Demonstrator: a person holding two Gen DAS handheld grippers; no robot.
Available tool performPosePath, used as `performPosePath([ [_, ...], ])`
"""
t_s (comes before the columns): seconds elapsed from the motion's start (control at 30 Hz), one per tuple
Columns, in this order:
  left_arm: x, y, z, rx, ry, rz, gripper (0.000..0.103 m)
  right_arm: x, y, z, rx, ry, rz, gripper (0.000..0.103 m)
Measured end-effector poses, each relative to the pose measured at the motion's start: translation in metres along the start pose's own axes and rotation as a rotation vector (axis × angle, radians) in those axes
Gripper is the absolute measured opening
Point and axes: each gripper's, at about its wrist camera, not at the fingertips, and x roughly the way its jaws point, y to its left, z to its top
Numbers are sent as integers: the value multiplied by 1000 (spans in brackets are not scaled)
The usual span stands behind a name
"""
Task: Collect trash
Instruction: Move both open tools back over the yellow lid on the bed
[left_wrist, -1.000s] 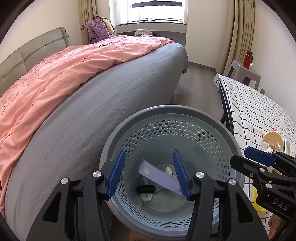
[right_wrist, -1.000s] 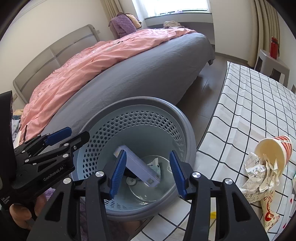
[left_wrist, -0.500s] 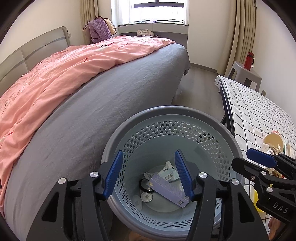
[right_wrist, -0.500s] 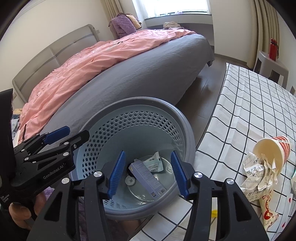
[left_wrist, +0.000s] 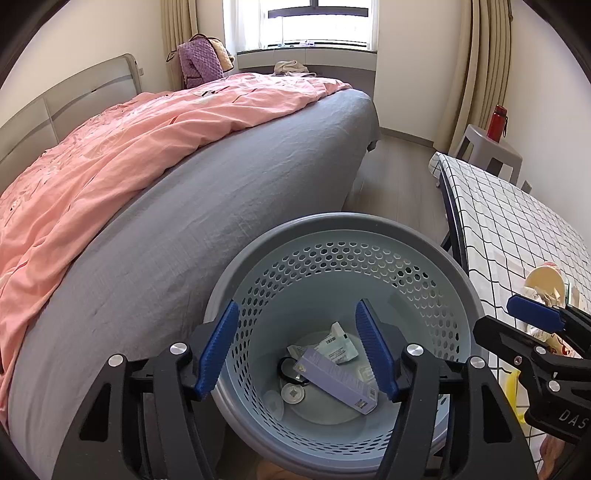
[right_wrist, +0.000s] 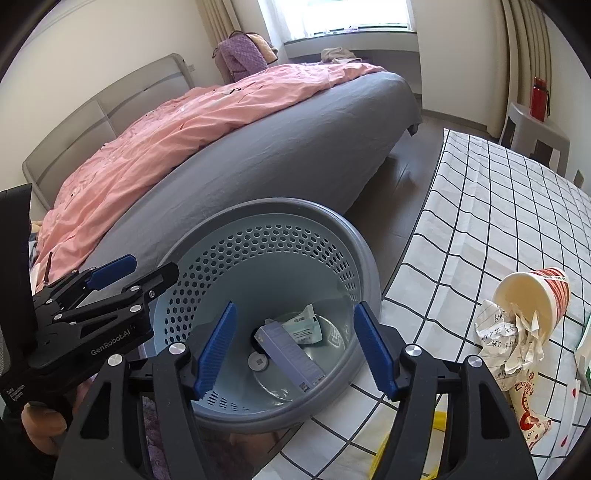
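Fingers (left_wrist: 221, 347) of both grippers spread wide and empty above the perforated bin (left_wrist: 369, 236), purple box (left_wrist: 338, 382) lying inside among wrappers, paper cup (right_wrist: 535, 295) tipped over on the checked surface (right_wrist: 498, 206)

Right gripper (right_wrist: 295, 345) at bottom centre, blue pads spread wide, nothing between them, above a perforated blue wastebasket (right_wrist: 354, 236). Inside, a lavender box (right_wrist: 291, 354) lying tilted beside a crumpled wrapper (right_wrist: 304, 326). At left edge, left gripper (right_wrist: 133, 277), fingers parted. At right, on checked tablecloth (right_wrist: 498, 206), a tipped paper cup (right_wrist: 535, 295) touching crumpled paper (right_wrist: 506, 339).
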Motion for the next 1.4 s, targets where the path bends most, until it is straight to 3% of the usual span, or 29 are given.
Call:
performPosePath([
  [0.7,-21,-12,-20,23,-50,-27,72,-33,-18,-38,63,-3,-57,84],
  [1.03,-33,-47,-53,83,-14,-76,72,-77,-50,-77,119,-26,-122,87],
  [1.4,-52,-104,-77,132,11,-188,72,-136,-106,-119,198,-65,-243,88],
])
